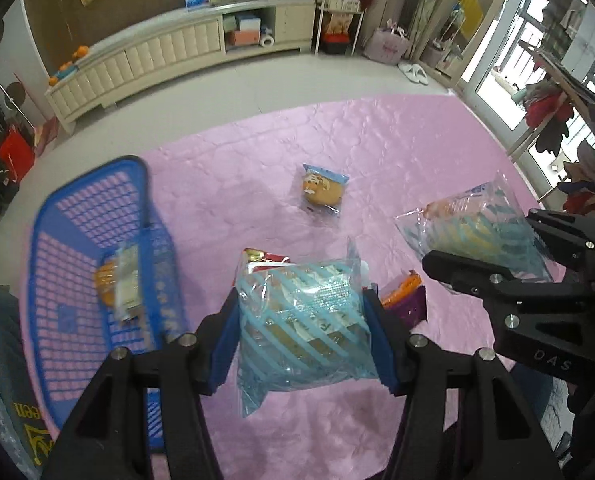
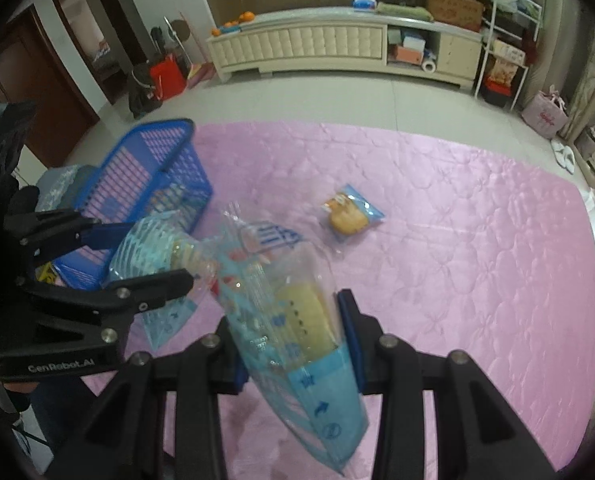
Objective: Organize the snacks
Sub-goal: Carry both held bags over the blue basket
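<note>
Two clear snack bags with pale blue stripes are shown lifted above the pink quilted mat (image 1: 377, 140), one in each claw. The left claw (image 1: 303, 328) is closed on the first striped snack bag (image 1: 301, 320), which is pinched between its blue pads (image 1: 225, 340) just beside the blue basket (image 1: 97, 216). The right claw (image 2: 293, 344) is closed on the second striped snack bag (image 2: 289, 320), which hangs tilted between its fingers, farther from the basket than the first. A wrapped snack (image 1: 121, 280) is seen lying inside the basket. A small bun packet (image 1: 323, 190) lies flat on the mat, well apart from the basket. A red and orange packet (image 1: 403, 292) is partly hidden behind the left claw's bag.
</note>
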`<state>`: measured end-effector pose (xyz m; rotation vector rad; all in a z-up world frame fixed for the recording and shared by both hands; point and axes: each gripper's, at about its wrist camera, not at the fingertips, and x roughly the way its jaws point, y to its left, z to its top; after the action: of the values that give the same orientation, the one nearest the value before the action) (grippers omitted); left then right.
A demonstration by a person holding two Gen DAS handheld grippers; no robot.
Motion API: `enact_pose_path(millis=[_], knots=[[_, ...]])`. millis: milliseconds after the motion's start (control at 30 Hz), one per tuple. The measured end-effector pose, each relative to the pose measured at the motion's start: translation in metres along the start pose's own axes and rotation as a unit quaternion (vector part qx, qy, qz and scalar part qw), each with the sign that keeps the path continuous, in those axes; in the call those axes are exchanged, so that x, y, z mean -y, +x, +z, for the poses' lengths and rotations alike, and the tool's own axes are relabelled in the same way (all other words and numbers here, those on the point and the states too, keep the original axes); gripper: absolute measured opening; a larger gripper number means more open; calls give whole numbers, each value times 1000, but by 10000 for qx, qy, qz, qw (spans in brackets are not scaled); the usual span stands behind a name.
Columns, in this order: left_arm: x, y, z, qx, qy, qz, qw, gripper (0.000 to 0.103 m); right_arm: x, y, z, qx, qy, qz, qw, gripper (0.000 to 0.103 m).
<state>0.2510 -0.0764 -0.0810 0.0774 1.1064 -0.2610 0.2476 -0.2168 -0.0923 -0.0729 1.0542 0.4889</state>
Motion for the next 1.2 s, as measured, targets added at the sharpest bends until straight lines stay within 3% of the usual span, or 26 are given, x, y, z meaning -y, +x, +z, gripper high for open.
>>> enact_pose_path(millis=[467,933,1200], knots=[[-54,-87,-31,689,7,163,9975,55,-98,-37,18,522,-433,231,9974,43],[-133,-117,-41,884,-377,347,9948,55,-168,-14,55,575,-839,386,9941,43],[-176,-110,-39,803,-748,544,9925,55,-198,15,78,436,-1044,643,9915,43]])
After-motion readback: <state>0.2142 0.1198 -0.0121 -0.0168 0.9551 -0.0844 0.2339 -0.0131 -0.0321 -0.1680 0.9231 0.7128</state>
